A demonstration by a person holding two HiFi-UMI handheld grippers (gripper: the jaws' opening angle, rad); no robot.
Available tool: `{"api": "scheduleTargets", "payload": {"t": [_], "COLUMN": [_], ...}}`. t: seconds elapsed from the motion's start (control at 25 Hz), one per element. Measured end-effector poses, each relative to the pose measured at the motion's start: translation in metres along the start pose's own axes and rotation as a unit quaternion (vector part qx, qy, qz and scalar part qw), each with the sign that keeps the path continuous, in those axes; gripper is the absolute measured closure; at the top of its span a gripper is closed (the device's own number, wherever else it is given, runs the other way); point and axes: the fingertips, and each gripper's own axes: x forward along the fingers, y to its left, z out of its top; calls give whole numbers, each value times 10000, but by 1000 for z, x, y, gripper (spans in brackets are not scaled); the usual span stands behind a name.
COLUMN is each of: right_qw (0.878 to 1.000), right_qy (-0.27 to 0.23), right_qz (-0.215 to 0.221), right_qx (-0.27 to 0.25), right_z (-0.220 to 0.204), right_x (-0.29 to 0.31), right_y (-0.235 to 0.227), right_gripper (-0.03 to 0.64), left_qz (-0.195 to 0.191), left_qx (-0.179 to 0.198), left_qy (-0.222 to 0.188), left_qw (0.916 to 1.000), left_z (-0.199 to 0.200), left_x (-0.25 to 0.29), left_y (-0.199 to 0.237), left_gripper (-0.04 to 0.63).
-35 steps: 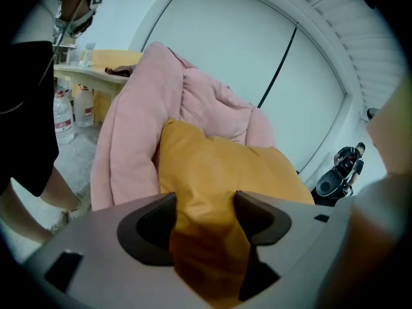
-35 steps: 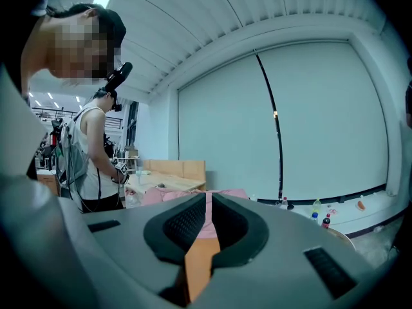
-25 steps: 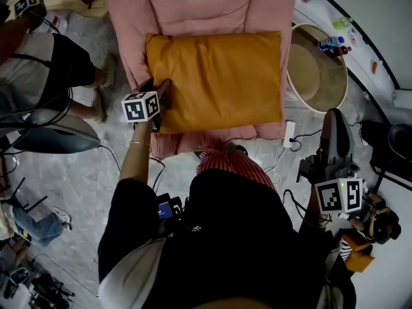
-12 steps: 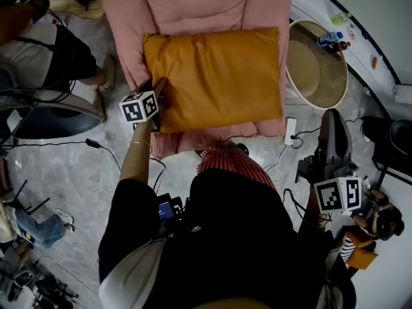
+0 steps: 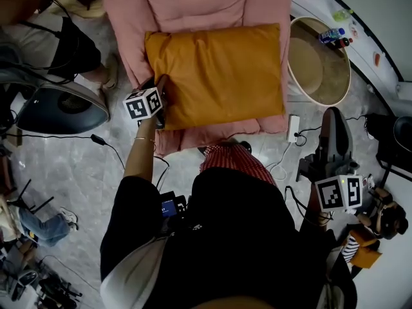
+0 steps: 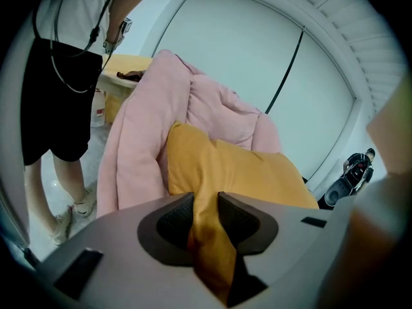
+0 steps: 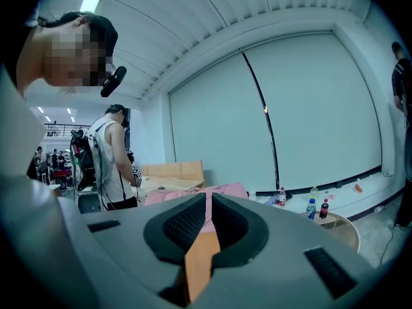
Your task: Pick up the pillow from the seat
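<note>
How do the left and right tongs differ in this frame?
Left tongs have just been closing and pinch the edge of the orange pillow; right tongs are shut on nothing. Left tongs reach to the pink seat; right tongs are held well away from it. Both are of the same grey build.

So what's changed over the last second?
The left gripper has just been closing its jaws and now pinches the pillow at its near-left corner. The pillow still lies on the pink seat; the right gripper stays shut, off to the side.

Overhead, low views apparently share armchair [image 5: 193,5]
</note>
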Motion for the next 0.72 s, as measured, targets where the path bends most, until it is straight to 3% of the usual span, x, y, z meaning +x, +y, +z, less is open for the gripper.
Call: {"api": "scheduleTargets", "payload": {"t": [0.72], "right_qw": [9996], "right_qy": [58], "right_qz": [197], "right_qx": [207], "right_z": [-23], "right_x": [6], "right_y": [-9], "right_gripper": [594], "left_qz": [243], "left_qx": [203], "left_qy": [-47], "left_qw": [9995], "left_z": [4], "left_x": [-2], "left_y": [-4], "left_gripper": [495]}}
